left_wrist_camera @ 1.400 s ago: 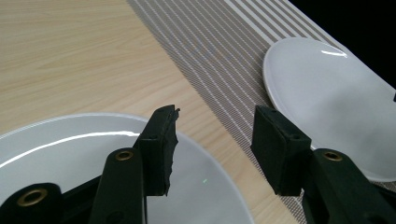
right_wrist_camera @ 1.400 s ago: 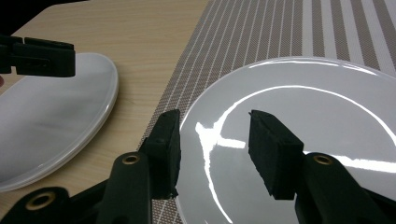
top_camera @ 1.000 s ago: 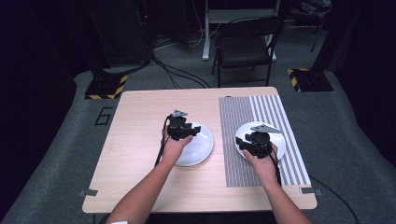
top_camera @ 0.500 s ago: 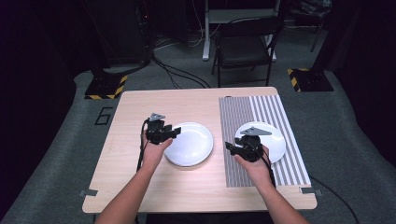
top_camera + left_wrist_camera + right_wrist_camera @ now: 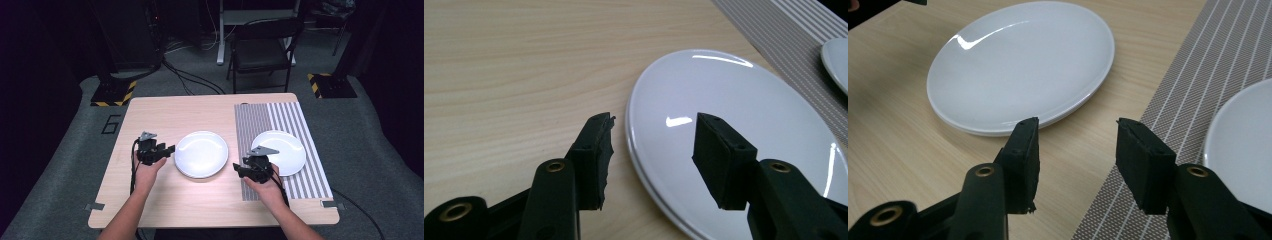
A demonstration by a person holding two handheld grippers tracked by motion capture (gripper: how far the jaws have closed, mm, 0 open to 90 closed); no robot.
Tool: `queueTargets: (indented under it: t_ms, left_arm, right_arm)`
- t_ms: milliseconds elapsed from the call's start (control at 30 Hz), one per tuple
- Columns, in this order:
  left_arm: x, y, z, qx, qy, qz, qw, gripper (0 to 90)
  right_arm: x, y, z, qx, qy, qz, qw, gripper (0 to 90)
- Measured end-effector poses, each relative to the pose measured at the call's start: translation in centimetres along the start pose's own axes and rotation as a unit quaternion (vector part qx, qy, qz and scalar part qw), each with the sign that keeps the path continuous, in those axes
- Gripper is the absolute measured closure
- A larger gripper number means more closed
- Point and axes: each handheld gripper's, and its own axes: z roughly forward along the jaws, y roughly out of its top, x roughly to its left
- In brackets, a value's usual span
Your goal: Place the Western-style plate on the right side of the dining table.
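The left tool (image 5: 162, 150) is hovering with its jaws spread apart and gripping nothing, just beside the left rim of the near white plate (image 5: 201, 154). In the left gripper view one jaw is sitting over bare wood and the other over the plate's rim, which suggests it is lining up to pinch that edge. The right tool (image 5: 248, 169) is likewise holding its jaws apart and empty, sitting low over the near edge of the striped placemat (image 5: 310, 165), between the two plates. That spot looks like a waiting position within easy reach of either plate. The near plate is lying flat on the bare wood of the table (image 5: 165, 112), apart from the mat. The second plate (image 5: 286, 150) is resting on the placemat. Farther off, beyond the table, a dark chair (image 5: 262, 50) is standing on the grey floor.
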Motion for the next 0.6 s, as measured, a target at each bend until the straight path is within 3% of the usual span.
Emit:
queueTargets:
  t_ms: [167,600]
  left_arm:
    - [1.1,-1.2,-0.1,0.001,0.000,-0.008,1.0000,49.0]
    - [1.7,-3.4,0.9,0.030,0.024,0.006,0.9992,48.7]
  right_arm:
    - [0.6,-0.8,1.0,0.011,0.010,-0.013,0.9998,51.8]
    - [0.6,-2.4,2.4,0.022,0.003,-0.029,0.9993,50.9]
